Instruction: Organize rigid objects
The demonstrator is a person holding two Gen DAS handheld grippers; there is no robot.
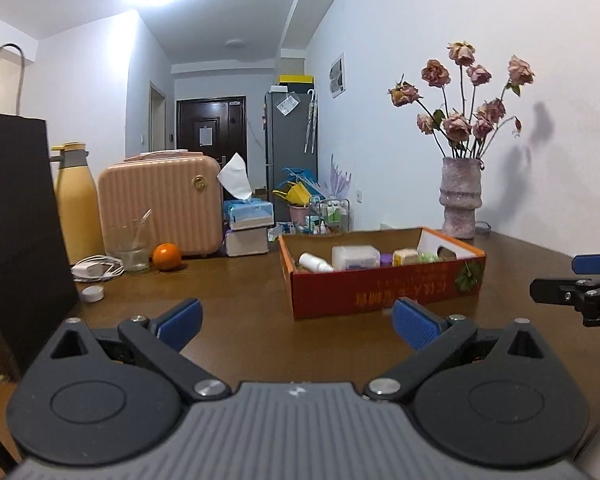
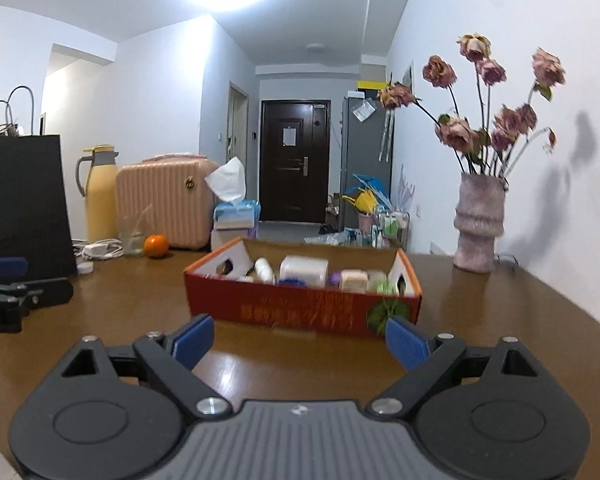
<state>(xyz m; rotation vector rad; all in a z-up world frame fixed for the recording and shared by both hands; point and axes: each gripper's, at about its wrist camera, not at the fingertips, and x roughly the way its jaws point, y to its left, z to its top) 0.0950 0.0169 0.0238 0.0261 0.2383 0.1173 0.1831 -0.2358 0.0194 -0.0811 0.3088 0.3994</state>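
Red cardboard is walling the shallow box (image 1: 380, 292) that is sitting on the brown bench (image 1: 240, 320), ahead of both tools and a little right of centre in the left view. Small rigid things are lying inside it: a white bottle (image 1: 314, 263) on its side at the left, a white tub (image 1: 355, 257) beside it, then a cream block (image 1: 405, 257) and something green further right.

Both tools are hovering low over the bench, near the box's front wall. The left gripper (image 1: 296, 324) is holding its blue fingers (image 1: 180, 322) spread wide with nothing between them; the right gripper (image 2: 300, 340) is doing the same, its fingers (image 2: 406, 342) also wide apart and empty.

Judging by the task, a pick from the box is likely coming. Doing it well is probably meaning rising above the front wall before reaching in, approaching from above, and choosing an item with free space on both sides. The bottle is looking round and likely to roll, so closing across its width seems wiser.
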